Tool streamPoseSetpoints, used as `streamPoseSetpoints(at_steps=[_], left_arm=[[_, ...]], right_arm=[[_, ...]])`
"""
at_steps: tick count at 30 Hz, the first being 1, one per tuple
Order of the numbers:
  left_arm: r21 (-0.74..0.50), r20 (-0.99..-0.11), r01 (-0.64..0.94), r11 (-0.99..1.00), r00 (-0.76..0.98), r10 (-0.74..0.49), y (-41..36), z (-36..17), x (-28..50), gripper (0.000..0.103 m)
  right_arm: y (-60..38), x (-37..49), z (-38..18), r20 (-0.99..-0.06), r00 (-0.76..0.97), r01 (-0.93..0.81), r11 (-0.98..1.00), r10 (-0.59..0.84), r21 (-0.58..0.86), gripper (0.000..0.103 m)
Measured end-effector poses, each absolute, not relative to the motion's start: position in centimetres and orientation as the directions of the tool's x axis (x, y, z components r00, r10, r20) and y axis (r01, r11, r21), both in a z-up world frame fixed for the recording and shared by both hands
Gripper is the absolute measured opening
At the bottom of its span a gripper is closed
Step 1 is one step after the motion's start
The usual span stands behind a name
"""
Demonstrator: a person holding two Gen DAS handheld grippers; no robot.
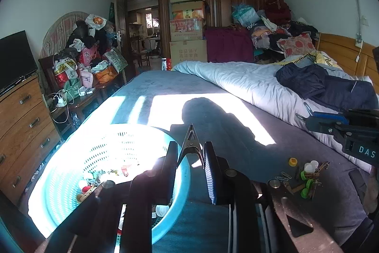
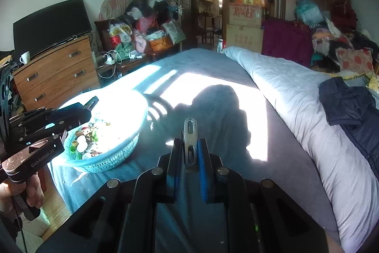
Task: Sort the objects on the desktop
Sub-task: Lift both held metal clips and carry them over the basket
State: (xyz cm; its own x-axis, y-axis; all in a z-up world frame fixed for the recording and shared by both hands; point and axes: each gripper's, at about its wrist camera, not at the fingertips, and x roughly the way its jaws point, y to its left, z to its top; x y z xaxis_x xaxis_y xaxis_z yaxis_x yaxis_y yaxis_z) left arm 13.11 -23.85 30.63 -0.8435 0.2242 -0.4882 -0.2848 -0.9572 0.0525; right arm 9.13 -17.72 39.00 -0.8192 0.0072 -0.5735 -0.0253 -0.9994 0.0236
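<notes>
Clamped between the left gripper (image 1: 190, 158) jaws, a metal clip (image 1: 190, 144) hangs just beyond the basket (image 1: 71, 158) rim below-left, while the right gripper (image 2: 189, 153) pinches a flat clip (image 2: 190, 144); an early release could drop either onto the bed (image 2: 225, 110).

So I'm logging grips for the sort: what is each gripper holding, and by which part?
Left gripper: a dark metal clip, by its handle end. Right gripper: a silver metal clip, by its lower half.

light: hard sun patch on bed (image 1: 189, 87) | basket (image 1: 59, 181) overexposed | person's shadow | fisheye-bent edges
</notes>
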Motion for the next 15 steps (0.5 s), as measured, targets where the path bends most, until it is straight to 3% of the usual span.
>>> streamPoseSetpoints(at_steps=[15], left_arm=[[0.056,-0.538,-0.161,-0.985,-0.836,0.106,-31.8,30.9,9.9,0.023]], right_arm=[[-26.0,2.3,41.7,-0.560,-0.820,0.128,-0.992,-0.117,0.020,0.014]])
